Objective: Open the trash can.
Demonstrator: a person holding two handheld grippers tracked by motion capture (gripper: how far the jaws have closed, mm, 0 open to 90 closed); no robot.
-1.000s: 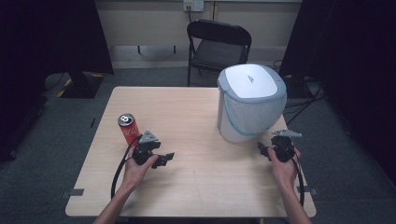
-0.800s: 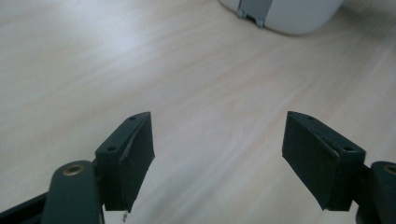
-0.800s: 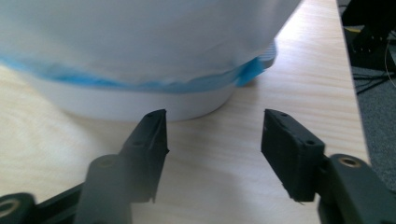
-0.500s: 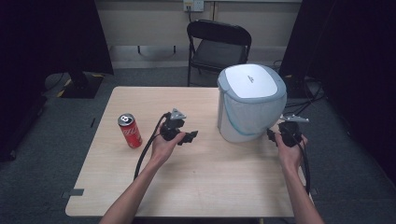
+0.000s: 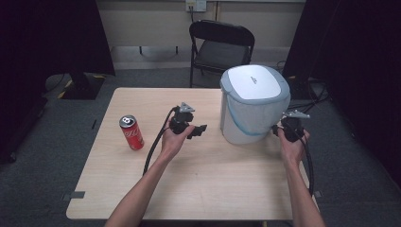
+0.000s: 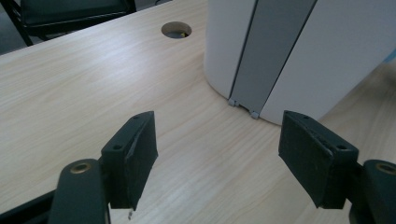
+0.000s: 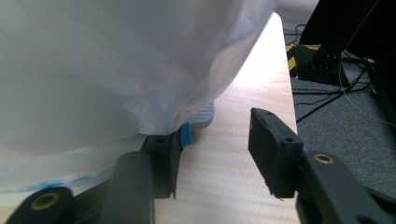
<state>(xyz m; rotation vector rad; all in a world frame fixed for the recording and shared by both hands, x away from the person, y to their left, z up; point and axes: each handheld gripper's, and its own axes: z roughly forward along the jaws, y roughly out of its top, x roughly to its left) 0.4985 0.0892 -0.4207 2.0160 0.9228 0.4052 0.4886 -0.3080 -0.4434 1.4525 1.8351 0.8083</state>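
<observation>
A white bin (image 5: 253, 111) with a grey lid (image 5: 254, 84) stands on the right half of the table. A white liner bag (image 7: 107, 60) hangs over its rim. My left gripper (image 5: 197, 131) is just left of the bin, open, and points at the bin's wall and grey strip (image 6: 271, 51), its jaws (image 6: 217, 135) empty. My right gripper (image 5: 278, 128) is low at the bin's right side, open; its jaws have just been closing, with bare table in the gap (image 7: 215, 140). The bag overhangs its left jaw, beside the grey pedal (image 7: 204, 115). A red can (image 5: 131, 133) stands upright at the left.
The wooden table (image 5: 203, 189) has a round cable hole (image 6: 176, 29) near the bin. A black folding chair (image 5: 221, 45) stands behind the far edge. Cables (image 7: 336, 93) lie on the grey floor past the table's right edge.
My left hand has moved from beside the can to the right and away from me, toward the bin. My right hand has moved farther along the bin's right side.
</observation>
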